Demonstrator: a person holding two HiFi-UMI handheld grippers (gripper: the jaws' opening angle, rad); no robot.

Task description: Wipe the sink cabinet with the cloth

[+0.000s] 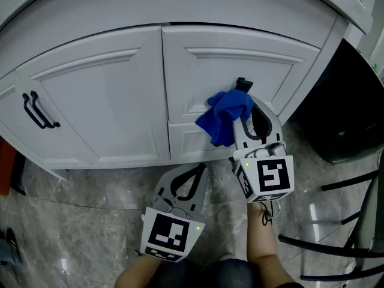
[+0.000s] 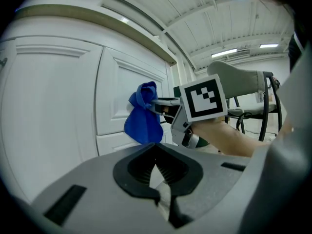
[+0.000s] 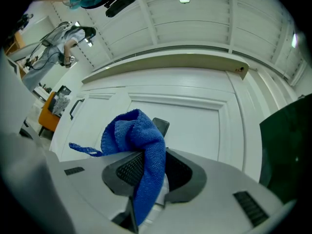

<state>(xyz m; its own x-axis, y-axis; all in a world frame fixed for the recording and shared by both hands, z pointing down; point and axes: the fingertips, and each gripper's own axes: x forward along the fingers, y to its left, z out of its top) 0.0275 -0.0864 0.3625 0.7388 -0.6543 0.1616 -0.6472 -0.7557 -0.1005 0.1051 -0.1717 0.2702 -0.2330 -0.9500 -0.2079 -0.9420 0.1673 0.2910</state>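
Head view: the right gripper (image 1: 242, 90) jaws clamp the blue cloth (image 1: 225, 117), which hangs lengthwise downward at the sink cabinet's (image 1: 108, 95) right door. The left gripper (image 1: 201, 169), jaws together and empty, hovers lower. A black handle (image 1: 39, 111) sits well left.

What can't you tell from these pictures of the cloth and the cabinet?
- Whether the cloth touches the cabinet door: head view, the cloth covers that spot.
- Where the right gripper pinches it: right gripper view, cloth drapes over the fingers.
- The sink: head view, cut off by the top edge.
- The dark shape beside the cabinet: head view, too dark.
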